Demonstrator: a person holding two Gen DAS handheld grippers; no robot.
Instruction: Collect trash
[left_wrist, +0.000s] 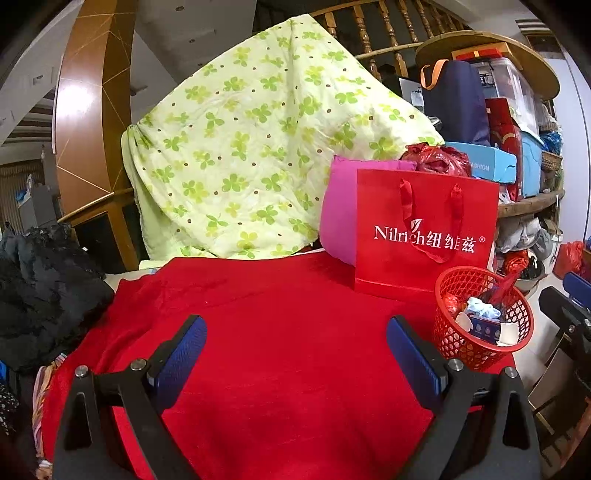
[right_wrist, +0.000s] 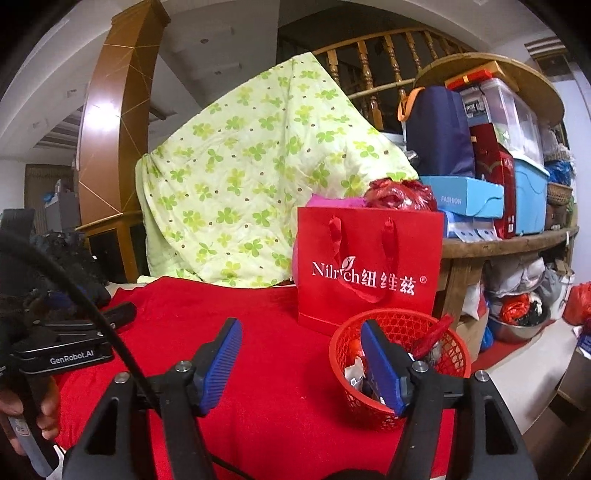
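A small red mesh basket (left_wrist: 445, 328) stands on the red cloth at the right, holding several scraps of paper and wrappers (left_wrist: 480, 310). It also shows in the right wrist view (right_wrist: 340, 350), partly behind my right finger. My left gripper (left_wrist: 295, 332) is open and empty over the red cloth, left of the basket. My right gripper (right_wrist: 301, 339) is open and empty, its right finger in front of the basket. The left gripper's body (right_wrist: 66, 350) shows at the left of the right wrist view, held by a hand.
The red cloth (left_wrist: 277, 314) covers the table. A red Nilrich paper bag (left_wrist: 424, 229) stands behind the basket, with a pink cushion (left_wrist: 336, 214) and a green clover quilt (left_wrist: 251, 147) beyond. Black clothing (left_wrist: 40, 288) lies at the left. Shelves of boxes (right_wrist: 498, 177) are at the right.
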